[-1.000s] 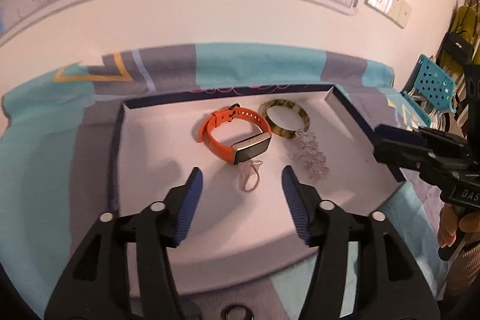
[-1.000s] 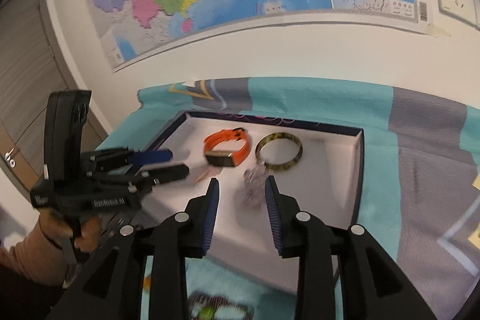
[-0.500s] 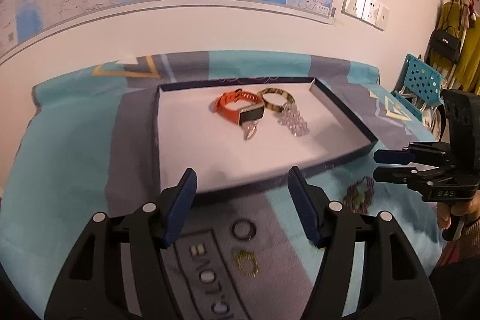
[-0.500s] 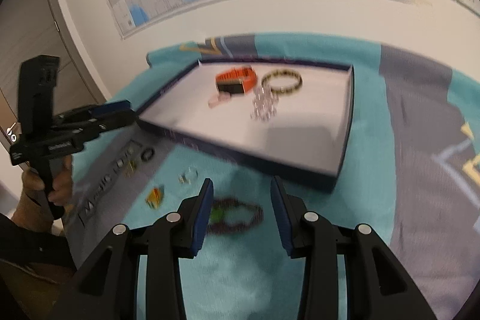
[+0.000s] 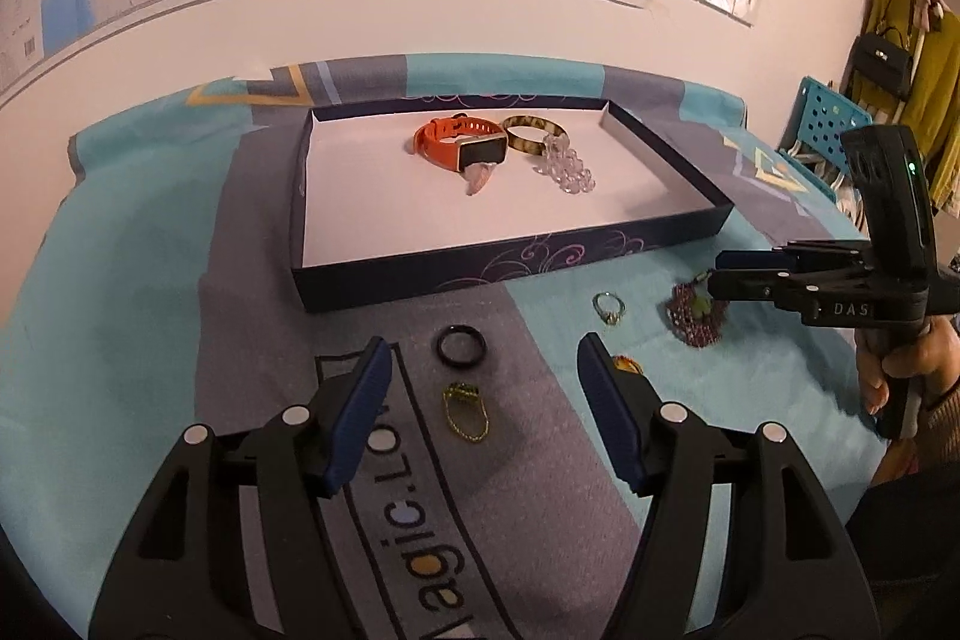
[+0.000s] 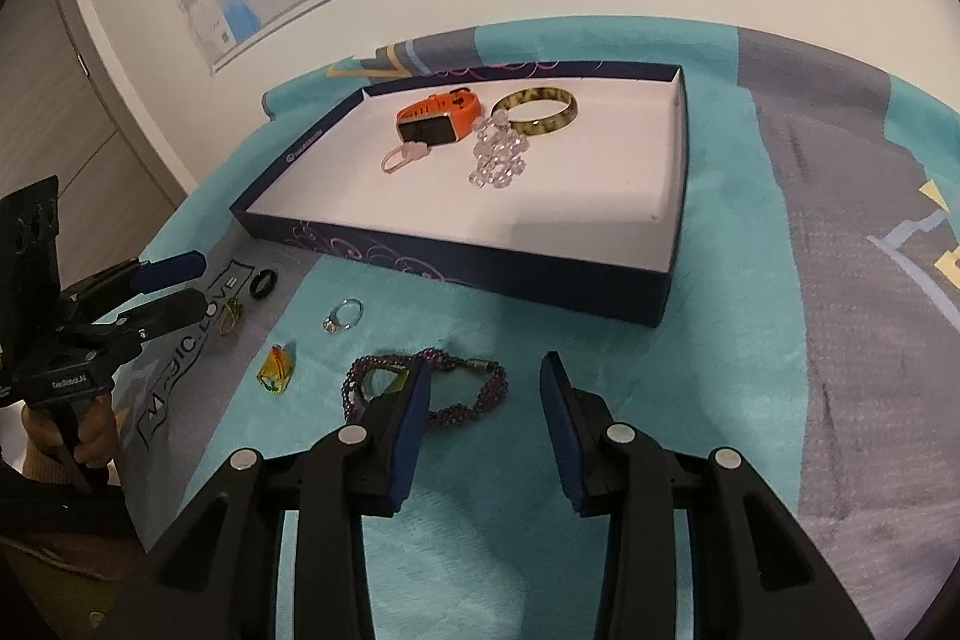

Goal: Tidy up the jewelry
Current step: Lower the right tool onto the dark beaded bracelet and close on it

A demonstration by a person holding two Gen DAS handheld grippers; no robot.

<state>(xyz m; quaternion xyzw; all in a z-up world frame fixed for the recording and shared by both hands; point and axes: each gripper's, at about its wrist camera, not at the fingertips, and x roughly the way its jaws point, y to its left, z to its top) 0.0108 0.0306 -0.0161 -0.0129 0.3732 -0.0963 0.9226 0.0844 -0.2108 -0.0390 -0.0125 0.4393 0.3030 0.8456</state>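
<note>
A dark blue tray (image 5: 510, 265) (image 6: 456, 268) holds an orange watch (image 5: 456, 145) (image 6: 435, 118), a tortoiseshell bangle (image 5: 531, 136) (image 6: 534, 109), a clear bead bracelet (image 5: 567, 169) (image 6: 498, 154) and a pink ring (image 6: 405, 157). On the cloth in front lie a black ring (image 5: 461, 340) (image 6: 264, 283), a gold ring (image 5: 465, 409), a silver ring (image 5: 609, 307) (image 6: 345, 315), an orange-yellow piece (image 6: 277, 367) and a purple bead bracelet (image 5: 693, 319) (image 6: 462, 400). My left gripper (image 5: 483, 400) is open over the black and gold rings. My right gripper (image 6: 483, 421) is open just above the purple bracelet.
The cloth (image 6: 780, 340) is teal and grey and covers a table against a white wall with a map. A blue chair (image 5: 831, 115) and hanging bags stand at the right in the left wrist view.
Both grippers have pulled back from over the tray to the cloth in front of it. The loose rings and the purple bracelet have come into view.
</note>
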